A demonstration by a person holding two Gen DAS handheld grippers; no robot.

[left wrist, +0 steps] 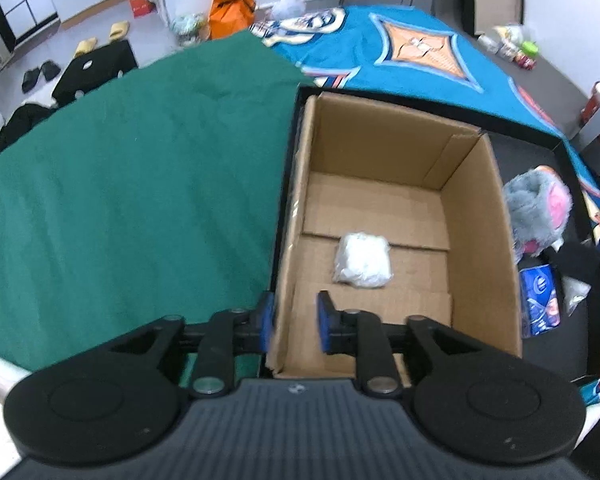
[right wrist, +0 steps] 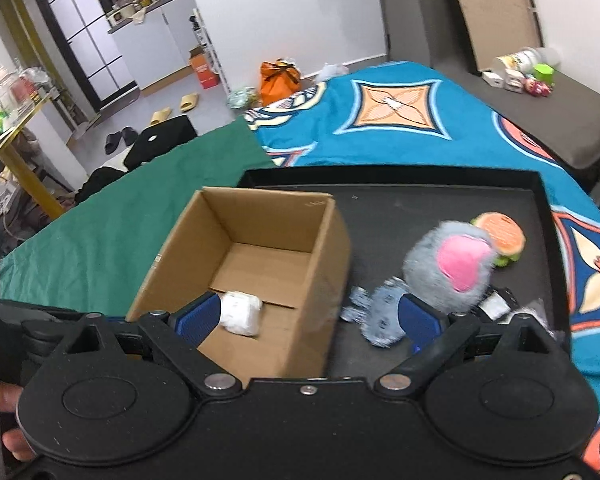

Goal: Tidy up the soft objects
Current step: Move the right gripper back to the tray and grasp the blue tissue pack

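Note:
An open cardboard box (left wrist: pixel 476 216) stands on a black tray (right wrist: pixel 440 200) and holds a white soft packet (left wrist: pixel 363 260), also in the right wrist view (right wrist: pixel 241 312). My left gripper (left wrist: pixel 294 322) straddles the box's near left wall with its blue pads close on either side. My right gripper (right wrist: pixel 308 316) is open wide and empty above the box's near right corner. A grey plush with a pink patch (right wrist: pixel 448 262) lies on the tray right of the box, also in the left wrist view (left wrist: pixel 538 210). A burger-shaped plush (right wrist: pixel 502 236) lies behind it.
The tray sits on a bed with a blue patterned blanket (right wrist: pixel 400 128) and a green cloth (left wrist: pixel 132 184). A blue packet (left wrist: pixel 540 300) and a black strap (left wrist: pixel 584 268) lie on the tray's right side. Slippers and an orange bag (right wrist: pixel 278 80) are on the floor beyond.

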